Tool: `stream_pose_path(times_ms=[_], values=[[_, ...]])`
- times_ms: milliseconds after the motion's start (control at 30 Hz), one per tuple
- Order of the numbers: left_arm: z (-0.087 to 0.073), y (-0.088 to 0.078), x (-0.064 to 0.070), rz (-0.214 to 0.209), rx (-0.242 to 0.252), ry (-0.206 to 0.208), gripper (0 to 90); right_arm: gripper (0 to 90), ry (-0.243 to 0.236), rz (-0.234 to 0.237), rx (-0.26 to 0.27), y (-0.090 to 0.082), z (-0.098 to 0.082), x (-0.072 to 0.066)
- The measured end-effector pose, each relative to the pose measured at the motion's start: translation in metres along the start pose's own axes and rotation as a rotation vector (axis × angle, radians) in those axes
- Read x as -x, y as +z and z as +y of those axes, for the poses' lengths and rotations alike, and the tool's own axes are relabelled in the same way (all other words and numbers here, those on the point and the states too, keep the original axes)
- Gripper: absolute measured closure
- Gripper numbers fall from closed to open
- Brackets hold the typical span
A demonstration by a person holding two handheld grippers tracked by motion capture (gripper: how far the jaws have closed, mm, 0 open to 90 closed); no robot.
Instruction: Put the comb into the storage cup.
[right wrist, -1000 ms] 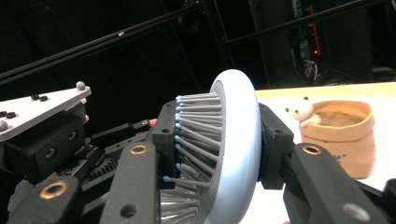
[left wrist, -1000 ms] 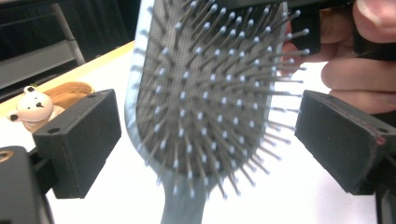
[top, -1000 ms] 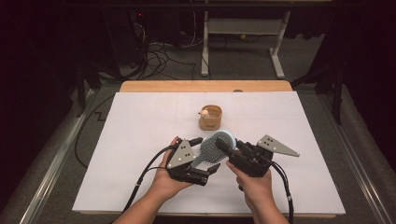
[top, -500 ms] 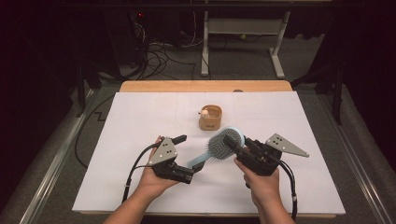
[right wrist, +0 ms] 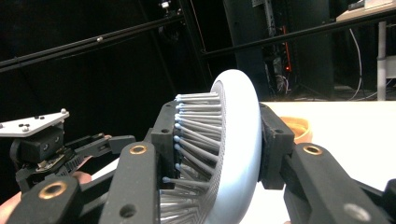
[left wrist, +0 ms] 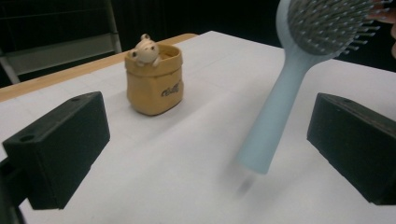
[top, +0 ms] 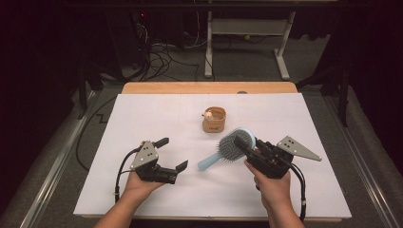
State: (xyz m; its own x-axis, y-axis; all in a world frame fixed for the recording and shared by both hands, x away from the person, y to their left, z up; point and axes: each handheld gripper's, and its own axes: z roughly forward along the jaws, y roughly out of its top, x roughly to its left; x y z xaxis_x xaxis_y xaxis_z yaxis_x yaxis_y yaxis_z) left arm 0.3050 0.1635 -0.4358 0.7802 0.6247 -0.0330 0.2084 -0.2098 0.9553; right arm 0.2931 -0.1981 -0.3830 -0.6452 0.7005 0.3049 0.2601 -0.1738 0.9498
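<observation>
The right gripper (top: 243, 145) has its fingers (right wrist: 275, 149) clamped on the hairbrush (top: 233, 147) head, handle slanting down toward the tabletop's (top: 294, 199) near edge. The left gripper (top: 171, 154) is spread open, empty, left of the handle. Likely heading for the yellow pot (top: 214, 119) mid-tabletop: keep the grip firm and tip the handle in first.

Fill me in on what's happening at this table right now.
A person works two hand-held grippers over a white table. The right gripper is shut on the head of a light blue hairbrush, holding it with the handle slanting down toward the table. The left gripper is open with nothing between its jaws, and sits apart from the brush handle. A small tan pot with a bear figure stands further back, untouched.
</observation>
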Motion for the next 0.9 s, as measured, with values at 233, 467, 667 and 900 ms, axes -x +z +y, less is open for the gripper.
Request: stream_pose_path(times_ms=[233,467,667,900], values=[[-0.010,-0.008,-0.009,0.012,0.022,-0.012,0.0,60.1,-0.030,-0.028,0.006,-0.006,0.000,0.007],[-0.012,-0.014,-0.017,0.042,0.029,-0.005,0.0,60.1,-0.028,-0.046,0.011,-0.010,0.001,0.015],[-0.016,-0.019,-0.026,0.074,0.014,-0.013,0.0,60.0,-0.030,-0.068,0.018,-0.014,0.001,0.022],[-0.019,-0.021,-0.029,0.090,0.008,-0.018,0.7,59.8,-0.028,-0.095,0.031,-0.021,0.003,0.030]])
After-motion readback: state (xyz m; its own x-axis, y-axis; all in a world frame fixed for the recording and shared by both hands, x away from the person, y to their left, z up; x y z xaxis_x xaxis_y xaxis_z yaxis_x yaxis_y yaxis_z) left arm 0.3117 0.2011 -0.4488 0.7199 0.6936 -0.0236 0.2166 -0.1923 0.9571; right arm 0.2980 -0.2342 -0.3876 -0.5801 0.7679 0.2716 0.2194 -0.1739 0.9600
